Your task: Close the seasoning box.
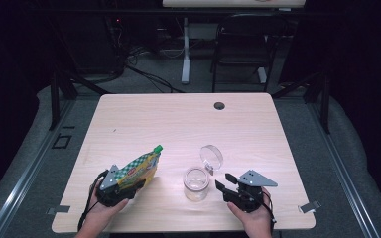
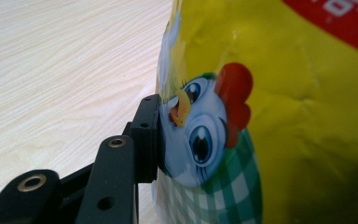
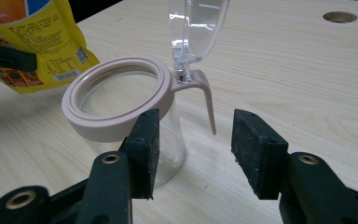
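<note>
Left tool [image 1: 127, 186] clamping a crinkly yellow foil pouch [image 1: 139, 169] with a green cap, near-left on the pale woodgrain tabletop [image 1: 178, 124]. Right tool [image 3: 193, 144] sitting with jaws spread apart, gripping nothing, just beside the round clear jar [image 3: 126, 116] with its beige rim and see-through lid [image 3: 196, 28] flipped upright.

A recording lab or studio is showing here. A pale wood-grain table with a round cable hole [image 1: 220, 105] is standing on grey carpet [image 1: 144, 82], and black curtains [image 1: 10, 59] are closing it in on both sides. Behind it, a black folding metal chair [image 1: 238, 47], a white desk leg [image 1: 185, 49] and loose black cables [image 1: 149, 74] are crowding the floor.
</note>
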The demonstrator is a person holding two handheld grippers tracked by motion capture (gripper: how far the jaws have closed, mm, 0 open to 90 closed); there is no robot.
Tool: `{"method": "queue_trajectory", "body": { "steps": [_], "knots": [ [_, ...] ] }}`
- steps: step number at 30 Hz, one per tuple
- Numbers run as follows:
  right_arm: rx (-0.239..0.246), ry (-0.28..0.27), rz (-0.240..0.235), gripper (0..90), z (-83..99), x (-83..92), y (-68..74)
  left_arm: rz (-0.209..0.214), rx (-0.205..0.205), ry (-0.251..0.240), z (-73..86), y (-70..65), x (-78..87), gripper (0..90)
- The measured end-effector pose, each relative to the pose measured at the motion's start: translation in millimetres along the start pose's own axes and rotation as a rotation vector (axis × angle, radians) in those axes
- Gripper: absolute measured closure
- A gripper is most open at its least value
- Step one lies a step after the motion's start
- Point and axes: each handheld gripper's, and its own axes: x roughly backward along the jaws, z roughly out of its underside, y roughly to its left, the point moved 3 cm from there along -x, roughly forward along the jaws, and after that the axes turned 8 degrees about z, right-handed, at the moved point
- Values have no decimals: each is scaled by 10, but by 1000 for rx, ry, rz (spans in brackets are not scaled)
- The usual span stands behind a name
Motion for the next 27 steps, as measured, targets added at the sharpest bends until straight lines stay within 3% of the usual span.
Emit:
{"method": "queue_trajectory", "body": {
  "steps": [12,20,27],
  "knots": [
    [8,4,-26,444,13,0,15,-73,-70,34,-34,-32,39,592],
    [80,-7,-10,493,6,31,46,-97,-95,47,-66,-28,88,592],
    [57,-8,-25,501,-26,85,31,-106,-116,92,-84,-29,113,592]
  ]
}}
